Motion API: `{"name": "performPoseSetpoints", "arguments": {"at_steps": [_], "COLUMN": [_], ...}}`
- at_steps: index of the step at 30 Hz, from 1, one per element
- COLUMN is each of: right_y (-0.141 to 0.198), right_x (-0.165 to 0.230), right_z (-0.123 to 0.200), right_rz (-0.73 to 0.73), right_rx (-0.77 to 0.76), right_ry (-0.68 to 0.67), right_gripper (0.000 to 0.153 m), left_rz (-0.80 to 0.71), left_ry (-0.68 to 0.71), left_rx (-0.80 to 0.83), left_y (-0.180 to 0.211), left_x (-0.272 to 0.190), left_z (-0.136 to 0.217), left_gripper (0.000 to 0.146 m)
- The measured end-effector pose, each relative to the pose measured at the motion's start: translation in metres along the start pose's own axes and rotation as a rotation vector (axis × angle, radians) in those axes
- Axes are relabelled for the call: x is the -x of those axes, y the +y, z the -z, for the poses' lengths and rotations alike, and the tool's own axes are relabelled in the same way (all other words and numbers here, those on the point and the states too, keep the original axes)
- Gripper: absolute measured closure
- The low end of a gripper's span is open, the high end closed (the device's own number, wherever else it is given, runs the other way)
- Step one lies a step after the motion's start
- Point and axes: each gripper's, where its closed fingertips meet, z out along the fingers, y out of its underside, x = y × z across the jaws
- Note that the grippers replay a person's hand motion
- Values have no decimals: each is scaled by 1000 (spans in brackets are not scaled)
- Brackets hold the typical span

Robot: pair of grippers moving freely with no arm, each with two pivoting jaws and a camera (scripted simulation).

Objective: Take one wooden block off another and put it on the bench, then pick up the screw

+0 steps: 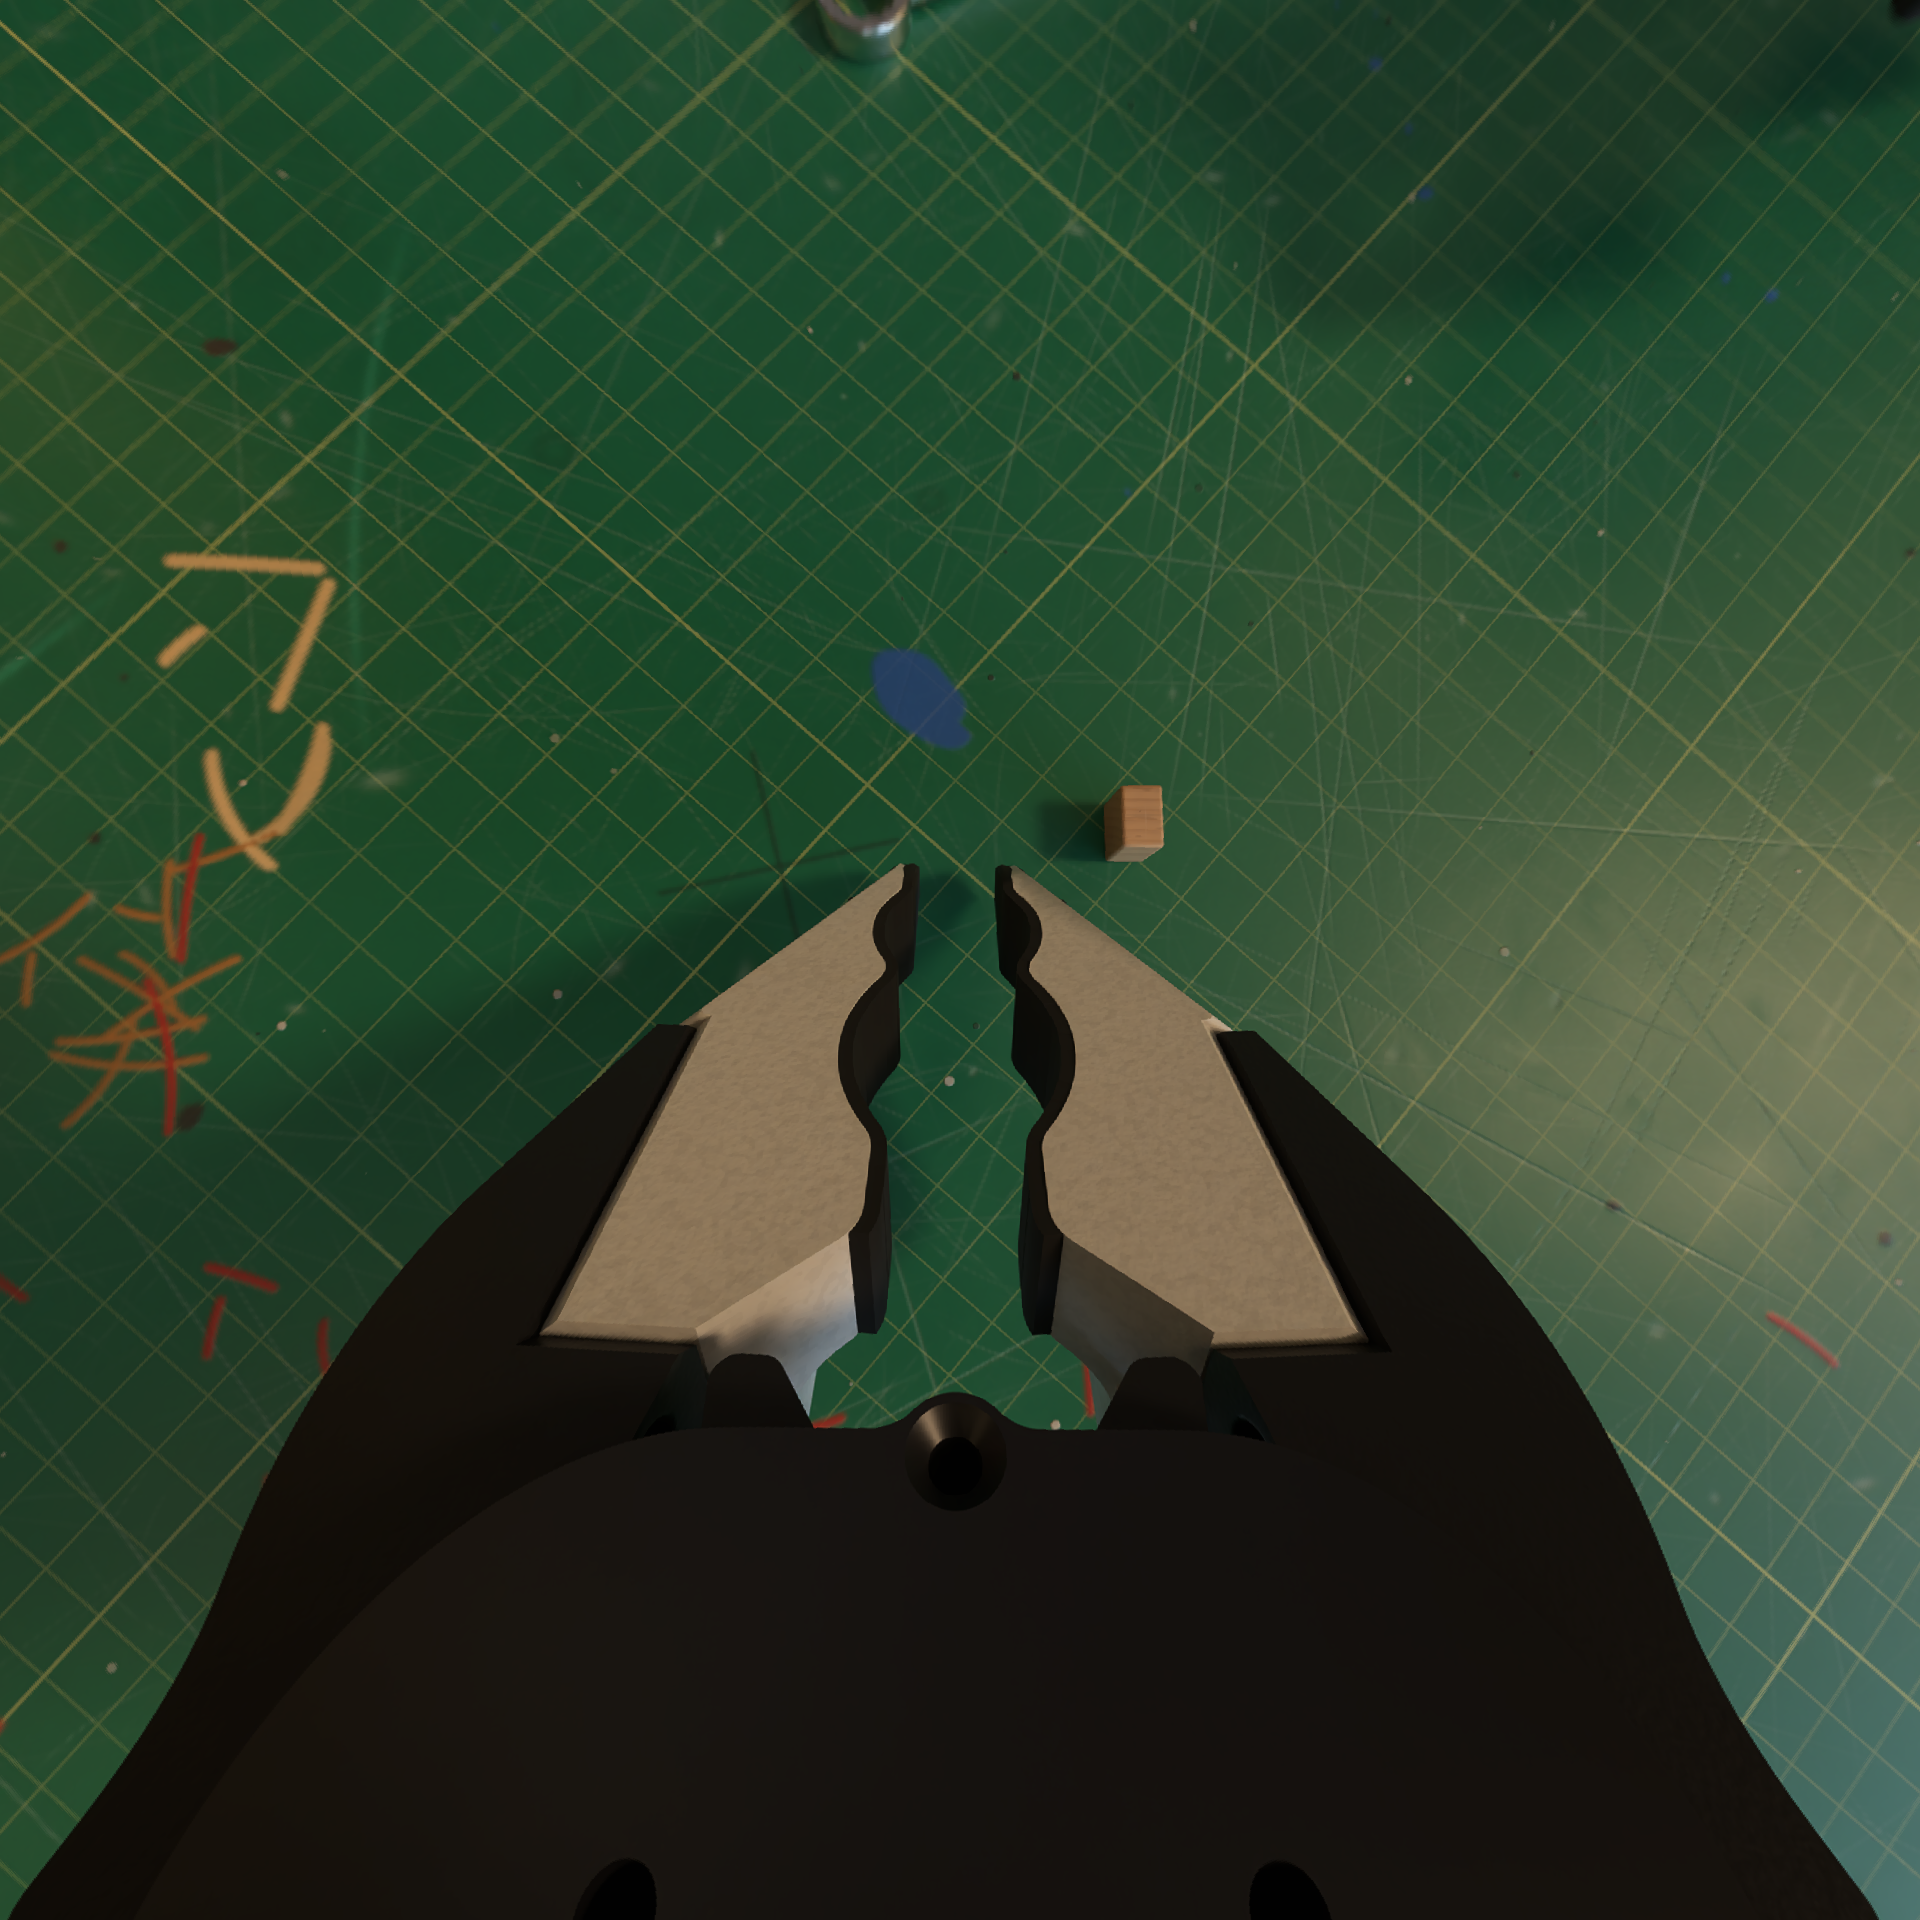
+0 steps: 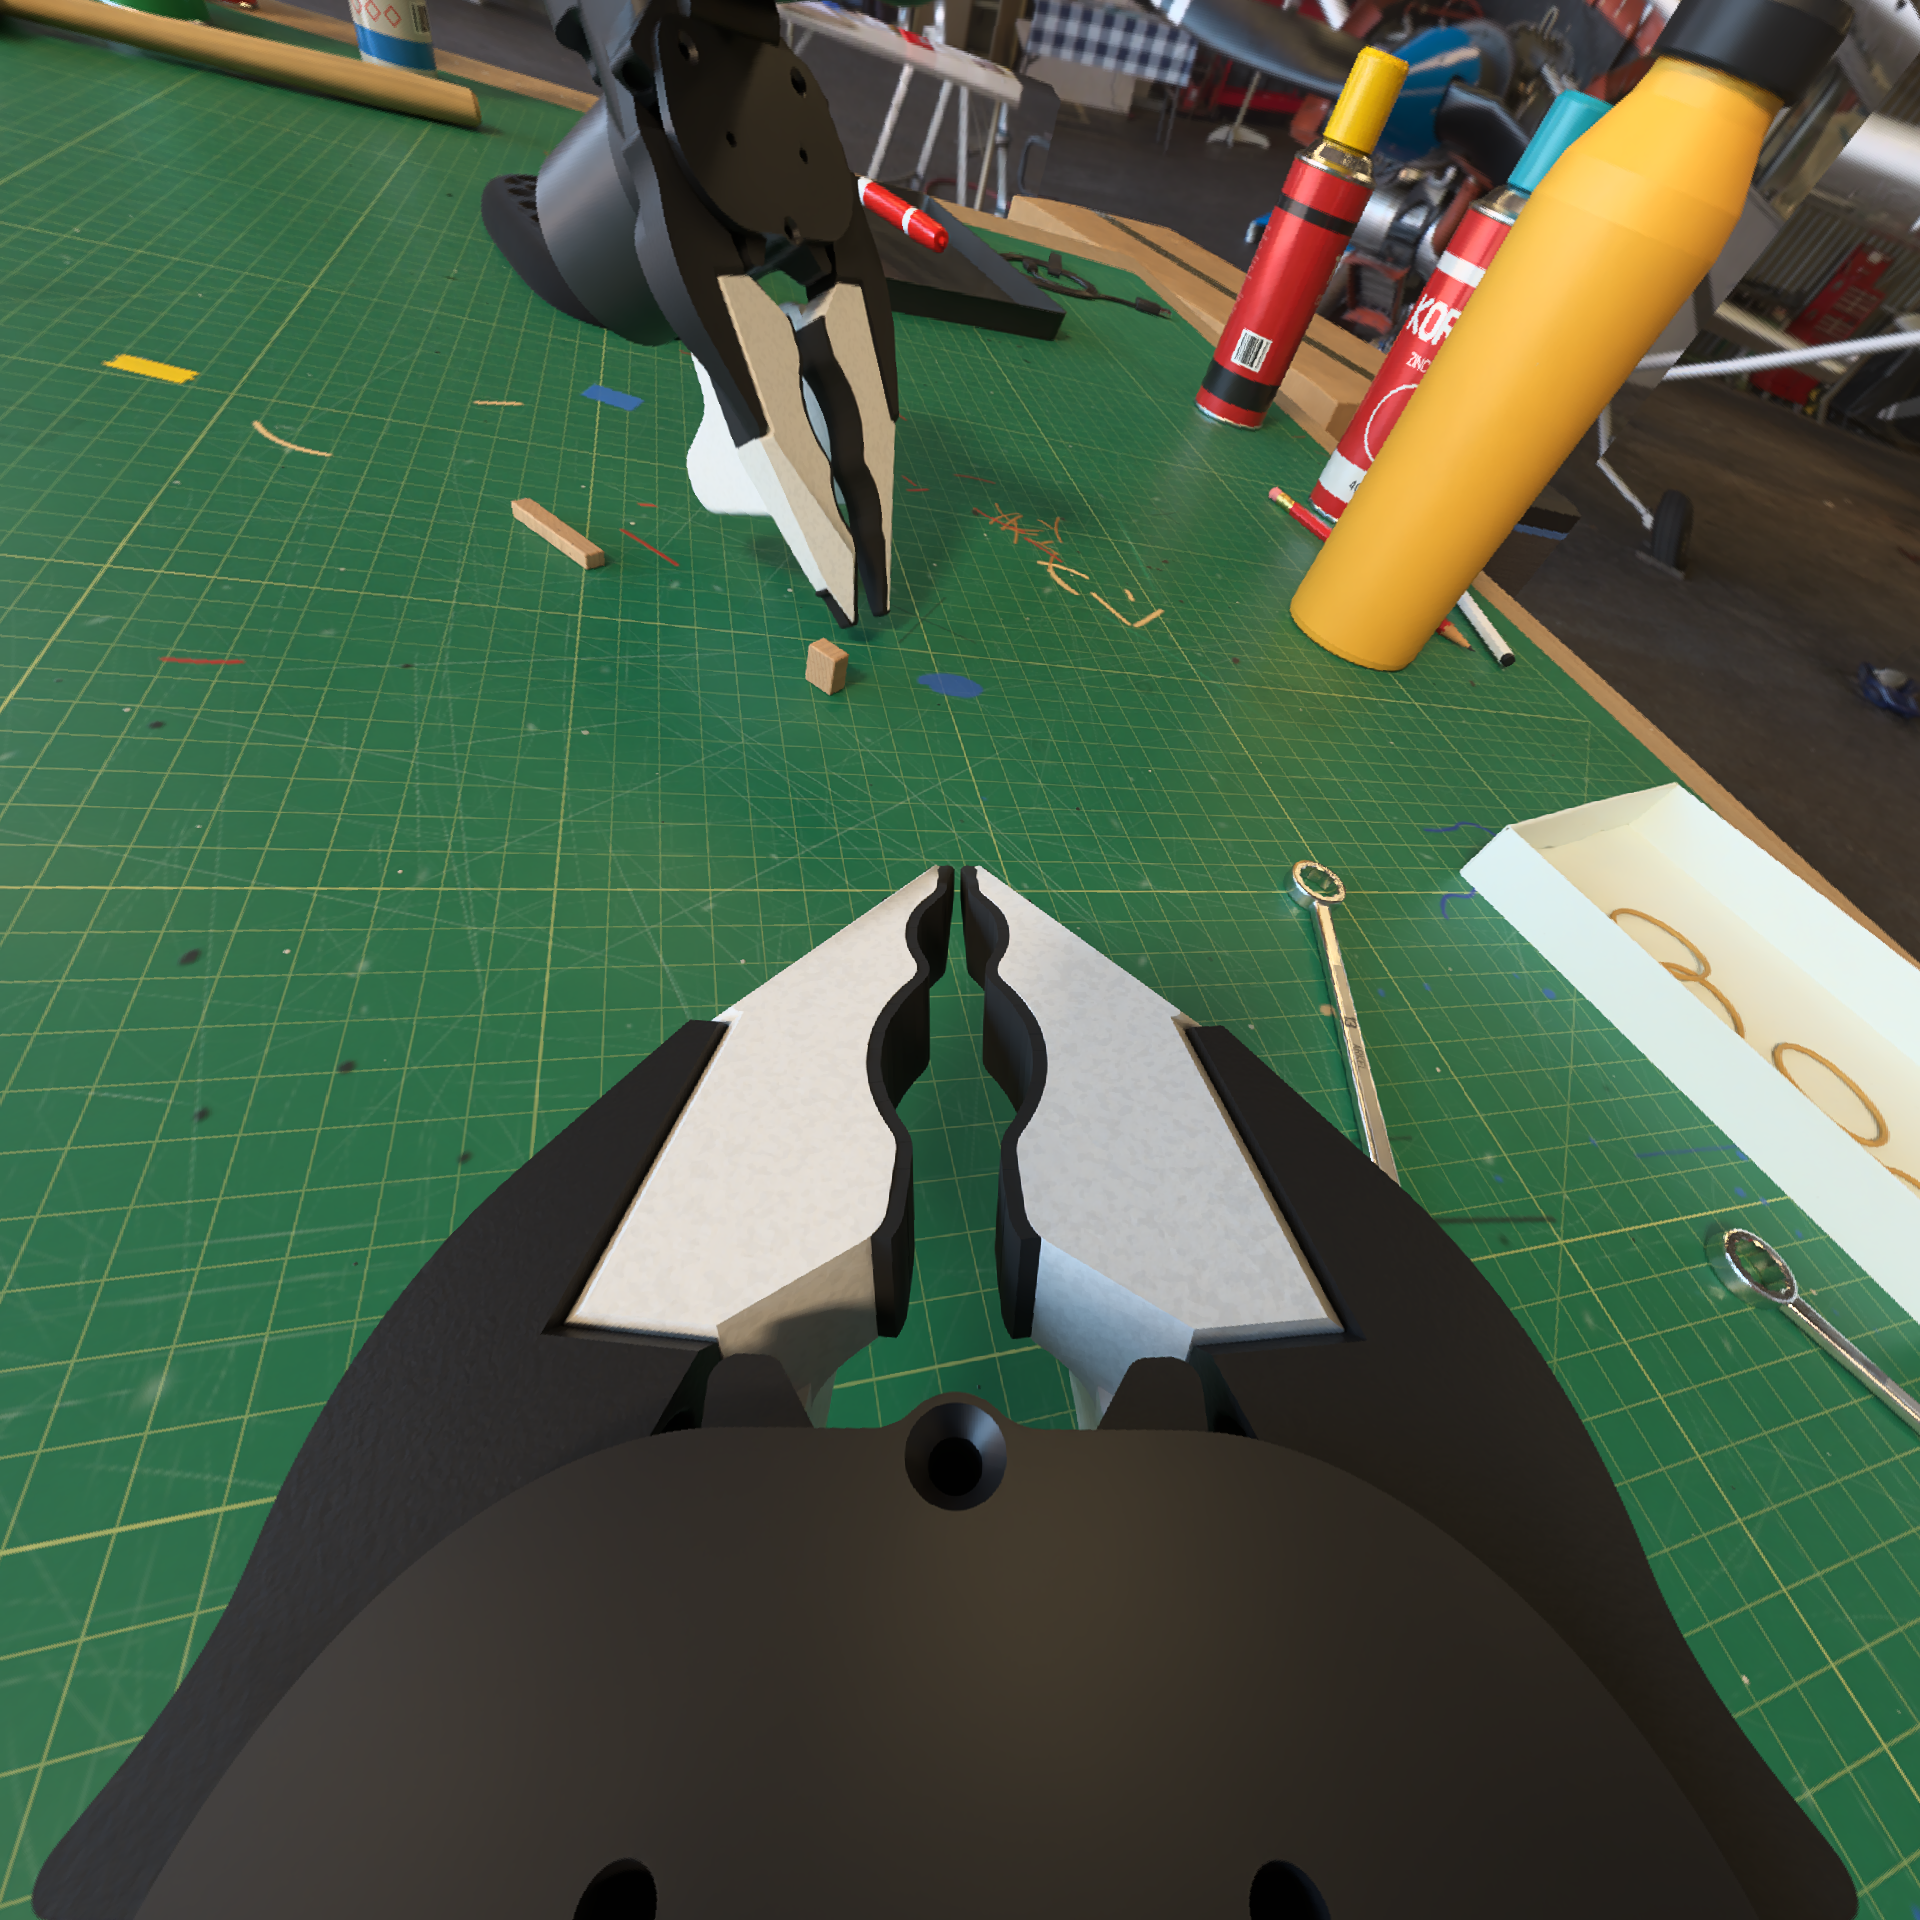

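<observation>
A small wooden block stands alone on the green cutting mat, just ahead and to the right of my left gripper. The left gripper points down at the mat, its jaws a little apart and empty. In the right wrist view the same block sits just below the left gripper. A longer wooden block lies flat to its left. My right gripper hovers over the near mat, jaws almost touching and holding nothing. I cannot make out a screw in either view.
A yellow bottle and two red spray cans stand at the right. A white tray of rubber bands and two wrenches lie near right. A white object and a dark device sit behind the left gripper. A wrench ring shows at the top edge.
</observation>
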Motion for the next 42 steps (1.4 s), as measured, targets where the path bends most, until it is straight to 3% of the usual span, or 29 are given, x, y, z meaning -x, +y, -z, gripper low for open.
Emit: {"name": "performPoseSetpoints", "arguments": {"at_steps": [4,7,13,18,23,26,28,34,42], "right_y": [0,0,0,-3,-3,-2,-1,-1,-1], "right_x": [-1,-1,3,9,8,6,4,2,1], "right_z": [0,0,-2,-3,-1,-1,0,-1,-1], "right_rz": [-7,-7,21,31,34,23,18,3,2], "right_rx": [-4,-4,8,-7,-7,-4,-4,-5,-1], "right_ry": [3,3,-7,-27,-21,-17,-15,-17,-6], "right_gripper": [152,152,152,152,152,152,152,152,152], "left_rz": [-24,-35,-132,-239,-193,-111,-48,54,15], "left_ry": [7,11,217,237,288,143,37,-44,-105], "left_rx": [37,27,-338,-311,-351,-371,-297,-13,43], "left_y": [3,-1,-83,-103,-102,-90,-62,22,30], "left_x": [0,-3,-64,-90,-91,-50,-17,19,24], "left_z": [-5,-3,52,52,59,73,73,40,24], "left_gripper": [134,126,119,114,108,107,106,104,109]}}
